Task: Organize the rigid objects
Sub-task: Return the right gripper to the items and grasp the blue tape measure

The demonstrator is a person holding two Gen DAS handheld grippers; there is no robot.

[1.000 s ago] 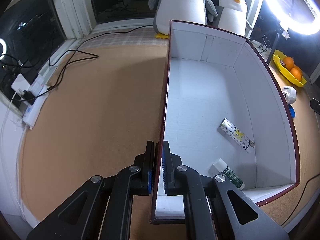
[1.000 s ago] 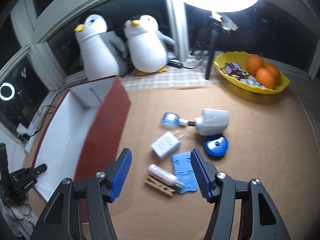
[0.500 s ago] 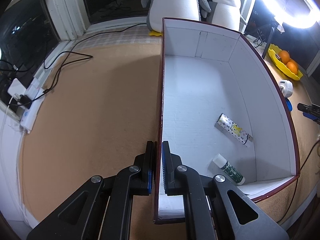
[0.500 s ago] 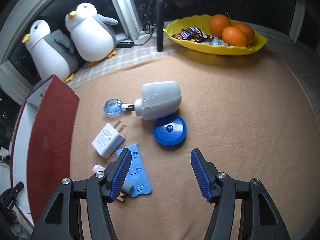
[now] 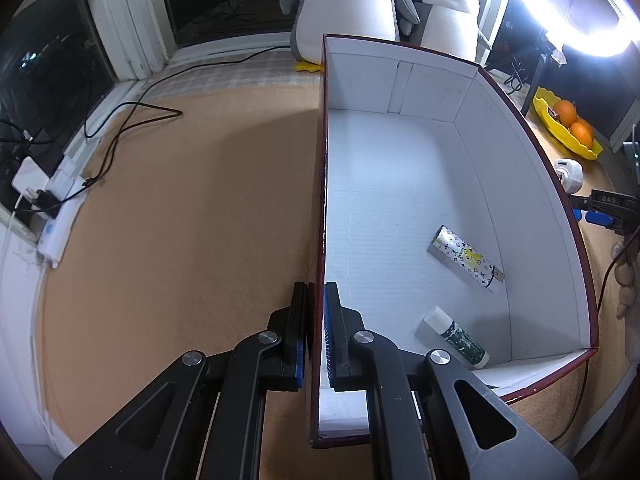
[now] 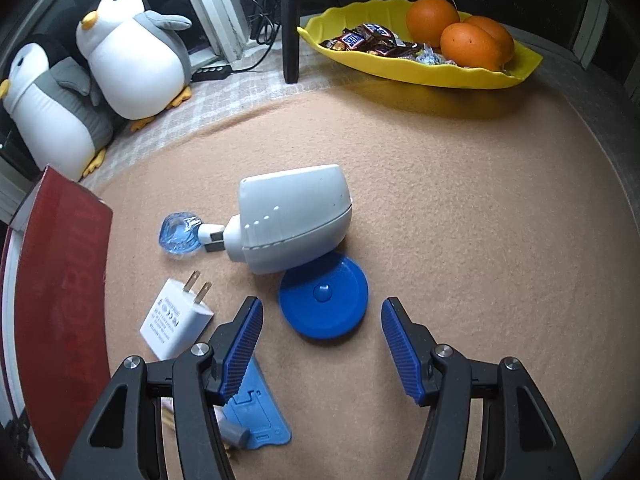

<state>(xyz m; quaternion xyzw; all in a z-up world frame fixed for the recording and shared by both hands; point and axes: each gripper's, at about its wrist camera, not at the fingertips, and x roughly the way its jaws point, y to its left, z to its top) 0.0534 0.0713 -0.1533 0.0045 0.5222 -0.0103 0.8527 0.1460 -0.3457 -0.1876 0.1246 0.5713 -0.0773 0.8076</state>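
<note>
My left gripper (image 5: 317, 332) is shut on the left wall of the red box (image 5: 321, 208), which has a white inside. In the box lie a patterned tube (image 5: 464, 258) and a small green bottle (image 5: 456, 338). My right gripper (image 6: 322, 344) is open, low over the tan mat, with a blue round lid (image 6: 324, 300) just ahead between its fingers. Beyond the lid lies a white plug-in device (image 6: 294, 220) with a clear blue piece (image 6: 178, 234) at its prongs. A white charger (image 6: 176, 316) and a flat blue plastic piece (image 6: 256, 416) lie at the left.
The red box wall (image 6: 56, 312) stands at the left of the right wrist view. A yellow dish (image 6: 424, 70) with oranges and sweets is at the back. Two plush penguins (image 6: 132, 56) stand by the window. Cables and a power strip (image 5: 56, 216) lie left of the box.
My right gripper has moved forward and down toward the blue lid and white device, still open. My left gripper keeps its grip on the box wall; the view shifted slightly.
</note>
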